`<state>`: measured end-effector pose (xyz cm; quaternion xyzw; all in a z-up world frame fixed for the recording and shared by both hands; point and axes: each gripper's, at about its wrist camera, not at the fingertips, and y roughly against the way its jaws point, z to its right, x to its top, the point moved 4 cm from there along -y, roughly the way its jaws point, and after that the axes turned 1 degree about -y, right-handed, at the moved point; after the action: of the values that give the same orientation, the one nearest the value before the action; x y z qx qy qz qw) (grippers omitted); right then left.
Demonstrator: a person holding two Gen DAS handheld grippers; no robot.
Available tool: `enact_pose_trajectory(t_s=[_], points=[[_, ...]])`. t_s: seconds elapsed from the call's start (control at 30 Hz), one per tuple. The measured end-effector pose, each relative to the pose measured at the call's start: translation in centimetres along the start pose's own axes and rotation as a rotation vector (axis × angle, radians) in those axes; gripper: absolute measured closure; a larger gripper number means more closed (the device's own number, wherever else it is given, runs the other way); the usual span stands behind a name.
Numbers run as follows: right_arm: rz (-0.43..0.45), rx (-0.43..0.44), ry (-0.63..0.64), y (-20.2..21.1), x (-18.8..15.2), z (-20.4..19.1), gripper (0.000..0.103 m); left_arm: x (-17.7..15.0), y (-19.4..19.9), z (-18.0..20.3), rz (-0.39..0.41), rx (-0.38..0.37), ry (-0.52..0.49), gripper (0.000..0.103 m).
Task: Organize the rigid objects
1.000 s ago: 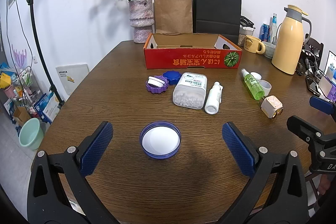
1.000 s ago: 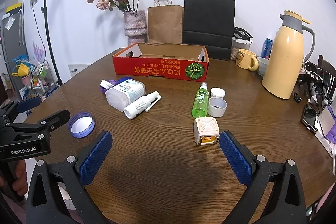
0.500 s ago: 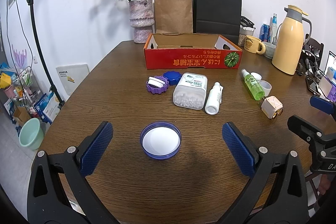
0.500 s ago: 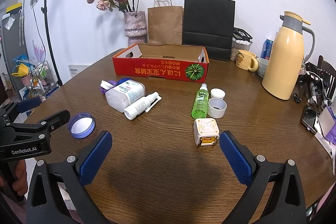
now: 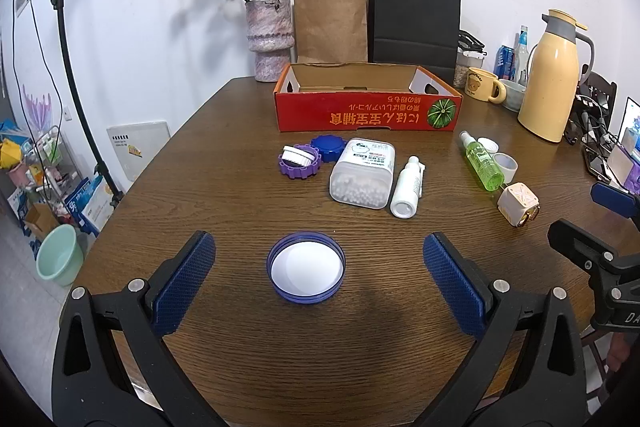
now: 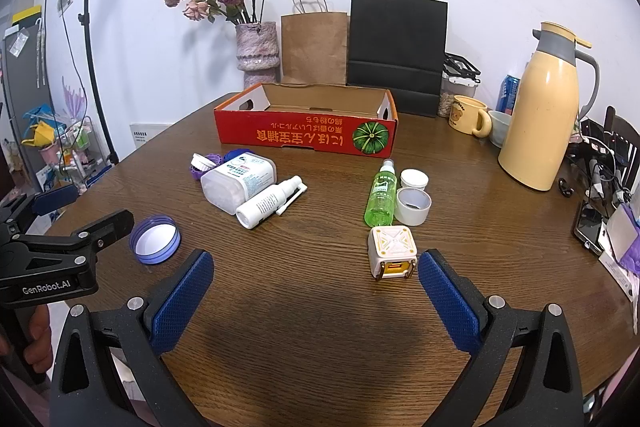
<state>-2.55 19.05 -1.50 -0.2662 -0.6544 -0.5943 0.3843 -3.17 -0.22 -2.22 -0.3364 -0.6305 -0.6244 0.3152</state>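
Observation:
A blue-rimmed lid (image 5: 306, 273) lies on the wooden table (image 5: 240, 347), right between the fingers of my open left gripper (image 5: 318, 281), untouched. Beyond it lie a purple cap (image 5: 299, 163), a blue cap (image 5: 329, 147), a clear box of white beads (image 5: 363, 177), a white spray bottle (image 5: 407, 187), a green spray bottle (image 5: 481, 166) and a white cube (image 5: 519, 205). The red cardboard box (image 5: 366, 111) stands open behind them. My right gripper (image 6: 316, 297) is open and empty; the white cube (image 6: 393, 251) sits just ahead of its right finger.
Two white cups (image 6: 414, 201) stand beside the green bottle (image 6: 382, 193). A yellow thermos (image 6: 546, 115), a mug (image 6: 468, 115), a flower vase (image 6: 256, 47) and paper bags (image 6: 396, 55) line the back. Phones and cables (image 6: 596, 219) crowd the right edge.

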Motion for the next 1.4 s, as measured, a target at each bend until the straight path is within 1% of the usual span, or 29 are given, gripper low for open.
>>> enact_pose_trajectory(t_s=[0.33, 0.53, 1.1, 1.4], points=[[-0.006, -0.006, -0.003, 0.1, 0.5, 0.3, 0.0, 0.0, -0.2, -0.1, -0.007, -0.001, 0.0, 0.0], [-0.014, -0.009, -0.008, -0.4, 0.2, 0.5, 0.0, -0.3, -1.1, -0.3, -0.029, -0.003, 0.01, 0.0], [-0.074, -0.018, -0.031, -3.5, -0.7, 1.6, 0.0, -1.6, -5.2, -0.4, -0.142, 0.0, 0.029, 0.0], [-0.139, -0.028, -0.063, -6.2, -1.5, 3.0, 0.0, -2.4, -7.1, -0.6, -0.201, 0.015, 0.033, 0.0]])
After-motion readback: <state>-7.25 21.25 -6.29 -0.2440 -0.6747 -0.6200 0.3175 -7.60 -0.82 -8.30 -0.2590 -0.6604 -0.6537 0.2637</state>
